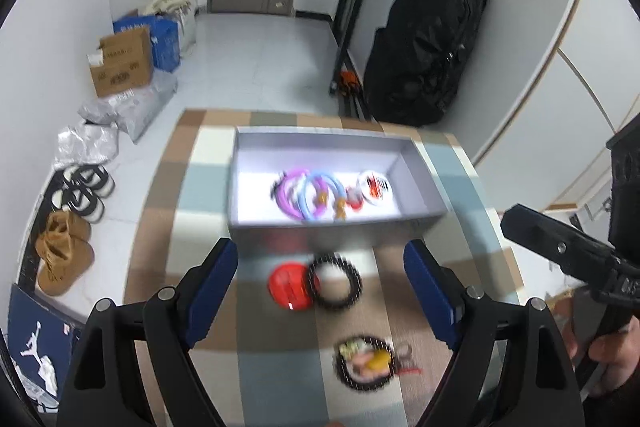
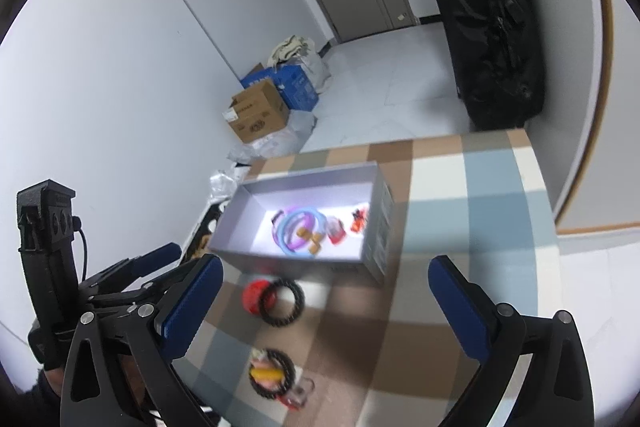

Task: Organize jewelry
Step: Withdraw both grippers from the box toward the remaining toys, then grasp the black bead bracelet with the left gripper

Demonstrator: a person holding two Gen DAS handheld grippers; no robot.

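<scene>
Blue pads lined both claws, and each claw stood spread wide with nothing between its fingers. The left claw [image 1: 320, 291] hovered over the near part of the desk [image 1: 168, 227], which wore a checked cloth of brown, cream and pale blue. The right claw [image 2: 324, 303] hung beside it, likewise released, over the same desk [image 2: 492, 187].

A shallow grey box [image 1: 420, 163] sat toward the far side of the desk, open on top. Inside it lay a purple bangle [image 1: 286, 193] and a light blue bangle [image 1: 316, 199], overlapping, with small orange-brown pieces [image 1: 340, 213] near them and a red-and-white item [image 1: 374, 187] to the right; blur hid what that one was. The right wrist view showed the same box [image 2: 248, 211] with the bangles [image 2: 292, 231] in its middle.

Outside the box, just in front of its near wall, a red round piece [image 1: 286, 285] lay touching a black beaded bracelet [image 1: 336, 281]. Nearer the cameras lay a second black bracelet [image 1: 366, 367] with yellow and pink bits within its ring and a small red-trimmed ring [image 1: 406, 357] beside it. In the right wrist view these appeared as the upper black bracelet [image 2: 282, 301] and the lower one [image 2: 272, 373].

On the floor stood a cardboard box [image 1: 122, 61], tan boots [image 1: 64, 255] and a black bag [image 1: 428, 43].
</scene>
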